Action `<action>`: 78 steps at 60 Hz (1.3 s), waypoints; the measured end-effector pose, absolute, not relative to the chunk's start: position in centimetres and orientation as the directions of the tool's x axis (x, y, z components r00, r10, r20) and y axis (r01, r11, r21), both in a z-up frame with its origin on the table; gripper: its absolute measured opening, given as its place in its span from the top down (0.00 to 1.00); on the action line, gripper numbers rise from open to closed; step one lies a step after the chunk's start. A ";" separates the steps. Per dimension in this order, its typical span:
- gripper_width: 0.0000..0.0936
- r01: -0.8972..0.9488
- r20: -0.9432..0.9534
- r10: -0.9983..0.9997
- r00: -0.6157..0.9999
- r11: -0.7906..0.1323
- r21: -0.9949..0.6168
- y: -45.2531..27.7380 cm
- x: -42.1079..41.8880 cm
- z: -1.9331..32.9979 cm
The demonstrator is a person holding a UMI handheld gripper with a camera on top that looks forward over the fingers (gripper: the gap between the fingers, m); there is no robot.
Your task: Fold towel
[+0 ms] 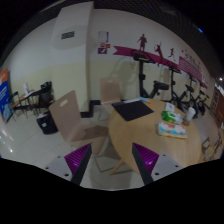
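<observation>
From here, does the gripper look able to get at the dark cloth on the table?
Likely not yet. The gripper, jaws open and empty, sits well short of the cloth, which lies flat on the table beyond them. Nothing seems to block the way ahead.

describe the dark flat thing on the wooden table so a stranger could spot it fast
Find the light wooden table beyond the open fingers of the hand-held gripper, in front of the white wall with a magenta band of sports figures. Near its middle lies a dark grey flat rectangular sheet. Unlike the colourful green-and-white clutter beside it, it is plain and flat.
</observation>
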State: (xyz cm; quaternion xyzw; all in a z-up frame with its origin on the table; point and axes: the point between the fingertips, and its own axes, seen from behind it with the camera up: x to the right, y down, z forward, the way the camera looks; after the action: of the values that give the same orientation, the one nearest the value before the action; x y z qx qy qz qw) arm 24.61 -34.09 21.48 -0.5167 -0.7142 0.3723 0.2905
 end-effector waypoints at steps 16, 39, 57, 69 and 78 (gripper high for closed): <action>0.09 0.518 0.092 0.989 -0.114 0.139 -0.844 -21.3 18.2 19.4; 0.08 0.505 0.080 0.997 0.016 0.061 -0.861 -11.9 6.0 13.5; 0.09 0.538 0.058 0.998 -0.002 0.050 -0.841 -9.7 -6.6 5.4; 0.14 0.592 0.047 0.999 -0.003 0.040 -0.805 -8.8 -12.4 0.9; 0.23 0.613 0.030 1.000 0.000 0.024 -0.790 -8.8 -13.8 -0.9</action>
State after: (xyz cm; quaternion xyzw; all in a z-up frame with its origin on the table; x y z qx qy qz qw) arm -13.76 -8.84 -0.87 -0.6303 -0.6395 0.3015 0.3206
